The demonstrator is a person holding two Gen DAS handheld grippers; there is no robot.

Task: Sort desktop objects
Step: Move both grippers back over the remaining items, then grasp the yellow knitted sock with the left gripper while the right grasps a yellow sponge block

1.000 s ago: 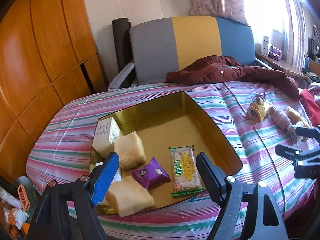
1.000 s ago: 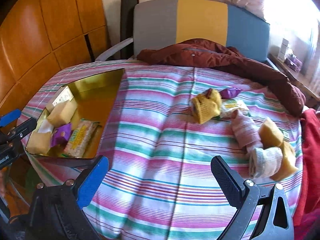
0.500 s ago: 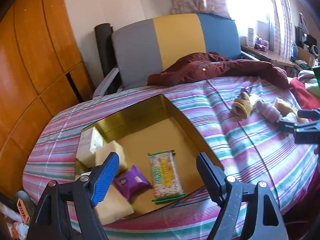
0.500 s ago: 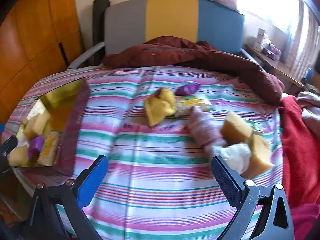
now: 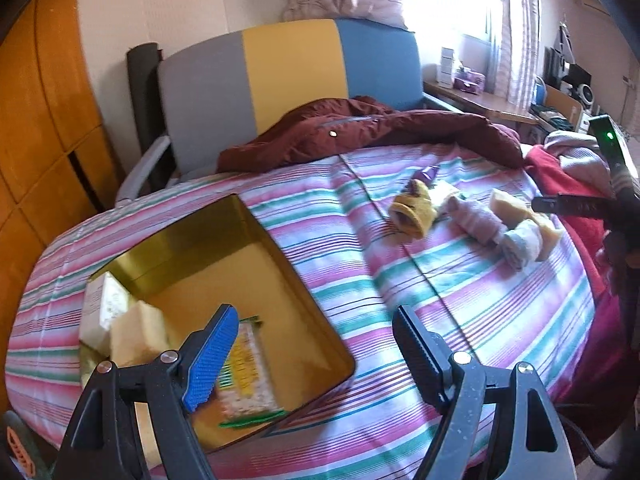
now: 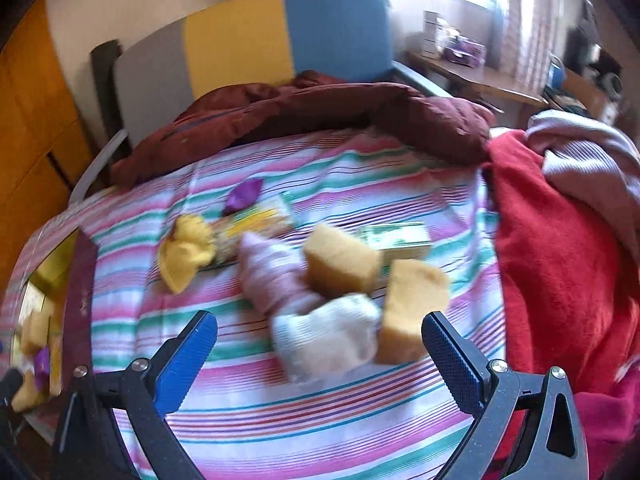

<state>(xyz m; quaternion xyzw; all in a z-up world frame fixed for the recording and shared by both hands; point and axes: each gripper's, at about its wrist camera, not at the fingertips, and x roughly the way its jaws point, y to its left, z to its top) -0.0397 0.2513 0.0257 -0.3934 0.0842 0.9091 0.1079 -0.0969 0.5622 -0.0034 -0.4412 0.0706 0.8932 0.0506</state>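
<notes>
A gold tin box [image 5: 256, 236] lies on the striped cloth [image 5: 460, 304] at the left. It holds a white carton [image 5: 100, 300], a yellow sponge [image 5: 136, 332] and a cracker pack [image 5: 248, 372]. My left gripper [image 5: 312, 356] is open and empty above the tin's near right corner. My right gripper [image 6: 320, 356] is open and empty just before a pile: white sock roll [image 6: 328, 336], pink sock roll [image 6: 268, 272], two yellow sponges [image 6: 340, 264] [image 6: 412, 300], a yellow sock [image 6: 184, 256], a purple packet [image 6: 242, 196], a cracker pack [image 6: 256, 220] and a green box [image 6: 400, 240].
A dark red jacket [image 5: 360, 132] lies across the far edge of the table before a grey, yellow and blue chair [image 5: 288, 76]. Red and pink clothes [image 6: 560, 240] are heaped on the right. Wooden panels [image 5: 44, 120] stand on the left.
Both grippers have swung to the right. My right gripper has come close to the pile of socks and sponges. The tin has slid to the lower left of the left wrist view.
</notes>
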